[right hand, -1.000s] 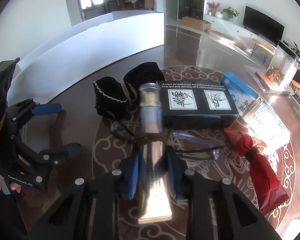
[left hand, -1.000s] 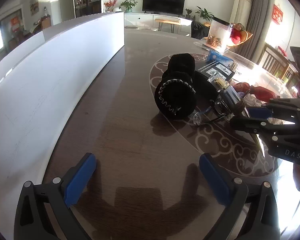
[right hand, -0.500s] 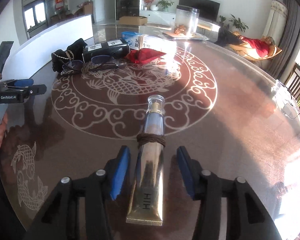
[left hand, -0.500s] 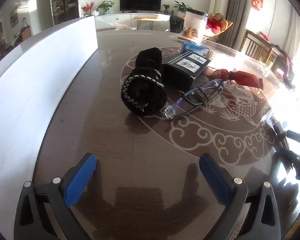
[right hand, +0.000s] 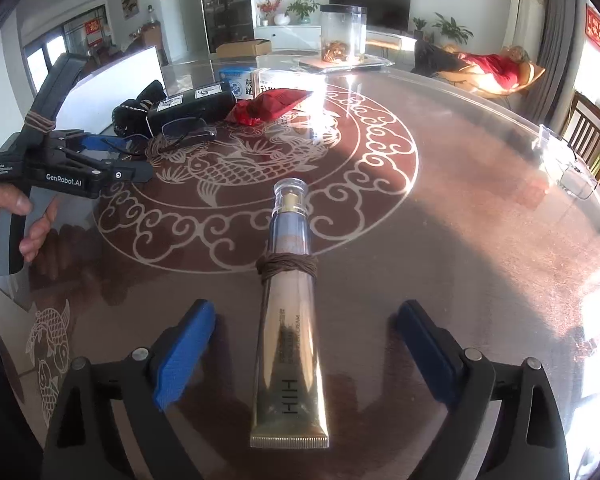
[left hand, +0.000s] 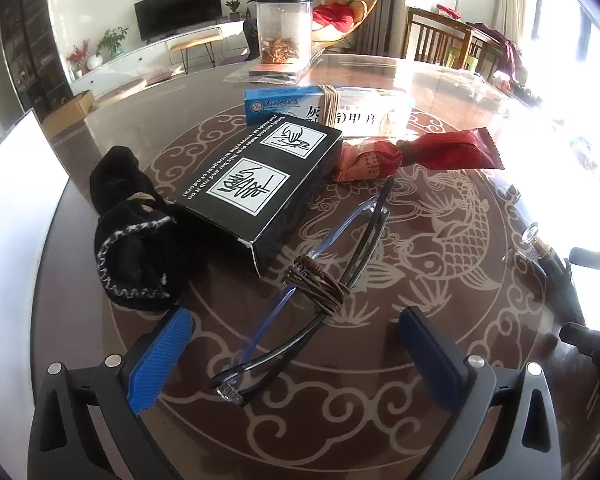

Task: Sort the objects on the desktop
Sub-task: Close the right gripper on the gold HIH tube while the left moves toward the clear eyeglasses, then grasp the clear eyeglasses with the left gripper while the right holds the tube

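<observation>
A gold cream tube (right hand: 290, 320) with a brown cord around it lies flat on the table between the fingers of my right gripper (right hand: 306, 312). Its jaws are opening and neither blue pad touches the tube. The tube (left hand: 548, 258) also shows at the right edge of the left wrist view. My left gripper (left hand: 296, 320) is open, with folded glasses (left hand: 324, 276), cord-bound, lying between its fingers, untouched. Beyond them sit a black box (left hand: 256, 184), a black pouch (left hand: 136, 240), a red packet (left hand: 440, 154) and a blue-and-white box (left hand: 328, 110). In the right wrist view a hand (right hand: 4, 216) holds the left gripper (right hand: 112, 160).
The round brown table (right hand: 460, 220) has a glass top and a fish pattern. A white board (left hand: 4, 240) stands along its left side. A clear jar (left hand: 284, 28) on plastic bags sits at the far edge. Chairs stand at the far right.
My right gripper carried the tube away from the pile to the near side of the table and opened off it. My left gripper swung toward the pile; the glasses now lie between its fingers.
</observation>
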Demonstrator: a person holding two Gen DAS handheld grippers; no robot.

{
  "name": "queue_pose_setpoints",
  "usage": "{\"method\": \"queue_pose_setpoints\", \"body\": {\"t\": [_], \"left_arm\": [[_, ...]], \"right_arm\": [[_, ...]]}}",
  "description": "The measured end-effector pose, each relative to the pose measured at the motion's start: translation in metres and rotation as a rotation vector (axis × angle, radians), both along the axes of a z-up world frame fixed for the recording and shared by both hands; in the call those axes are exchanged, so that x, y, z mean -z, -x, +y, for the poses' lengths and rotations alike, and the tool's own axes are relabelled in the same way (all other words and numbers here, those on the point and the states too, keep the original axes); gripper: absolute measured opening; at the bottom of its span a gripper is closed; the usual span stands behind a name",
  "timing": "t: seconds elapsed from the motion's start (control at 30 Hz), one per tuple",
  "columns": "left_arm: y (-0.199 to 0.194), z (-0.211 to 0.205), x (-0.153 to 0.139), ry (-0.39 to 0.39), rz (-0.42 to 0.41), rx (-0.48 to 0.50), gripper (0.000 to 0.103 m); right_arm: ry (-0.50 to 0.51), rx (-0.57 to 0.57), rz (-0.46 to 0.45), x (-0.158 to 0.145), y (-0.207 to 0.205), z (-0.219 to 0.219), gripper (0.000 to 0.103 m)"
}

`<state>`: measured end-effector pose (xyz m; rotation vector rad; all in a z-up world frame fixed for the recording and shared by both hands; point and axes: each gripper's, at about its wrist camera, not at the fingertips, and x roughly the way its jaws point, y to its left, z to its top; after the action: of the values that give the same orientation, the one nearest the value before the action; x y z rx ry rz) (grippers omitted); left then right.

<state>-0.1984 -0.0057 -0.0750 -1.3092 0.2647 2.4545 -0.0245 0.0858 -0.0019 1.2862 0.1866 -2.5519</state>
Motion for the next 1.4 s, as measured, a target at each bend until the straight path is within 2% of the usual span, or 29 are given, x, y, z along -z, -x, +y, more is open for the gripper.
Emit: {"method": "queue_pose_setpoints", "body": {"t": [0.07, 0.1, 0.13, 0.17, 0.2, 0.27, 0.37, 0.47, 0.5, 0.53, 0.57, 0.6, 0.67, 1.4], "left_arm": [[-0.003, 0.007, -0.005, -0.016, 0.034, 0.011, 0.075], [-0.004, 0.009, -0.007, -0.022, 0.038, -0.007, 0.051], [-0.004, 0.009, -0.01, -0.035, 0.03, -0.029, 0.032], [-0.005, 0.008, -0.011, -0.066, 0.01, -0.051, 0.027], [-0.008, 0.004, -0.011, -0.092, -0.004, -0.081, 0.027], [-0.023, -0.001, -0.012, -0.087, -0.003, -0.155, 0.027], [-0.051, -0.011, -0.009, -0.06, 0.025, -0.248, 0.027], [-0.064, -0.012, -0.006, -0.005, 0.051, -0.256, 0.035], [-0.065, -0.011, -0.006, 0.022, 0.053, -0.259, 0.055], [-0.067, -0.013, -0.005, 0.048, 0.057, -0.278, 0.087], [-0.067, -0.015, -0.001, 0.066, 0.05, -0.297, 0.1], [-0.067, -0.021, 0.002, 0.043, 0.04, -0.312, 0.103], [-0.065, -0.031, 0.003, -0.007, 0.015, -0.33, 0.103], [-0.066, -0.032, 0.004, -0.001, 0.018, -0.332, 0.103]], "right_arm": [[0.004, -0.001, -0.001, 0.0, 0.0, 0.0, 0.094], [0.005, -0.002, -0.001, 0.0, 0.0, 0.0, 0.094], [0.006, -0.001, -0.001, 0.0, 0.0, 0.0, 0.094], [0.007, -0.001, -0.001, 0.0, -0.001, 0.0, 0.094], [0.007, -0.001, -0.001, 0.0, -0.001, -0.001, 0.094], [0.005, -0.001, -0.001, 0.0, -0.001, -0.001, 0.094], [-0.006, -0.002, -0.001, 0.0, -0.002, -0.002, 0.095], [-0.017, -0.006, -0.004, 0.001, -0.002, -0.003, 0.097], [-0.016, -0.008, -0.005, 0.001, -0.002, -0.003, 0.098], [-0.021, -0.005, -0.006, 0.001, -0.002, -0.003, 0.103], [-0.025, -0.002, -0.014, 0.002, -0.002, -0.003, 0.103], [-0.025, 0.0, -0.015, 0.002, -0.002, -0.003, 0.103], [-0.026, 0.0, -0.014, 0.003, -0.001, -0.003, 0.103], [-0.027, 0.017, -0.015, 0.002, -0.002, -0.004, 0.103]]}}
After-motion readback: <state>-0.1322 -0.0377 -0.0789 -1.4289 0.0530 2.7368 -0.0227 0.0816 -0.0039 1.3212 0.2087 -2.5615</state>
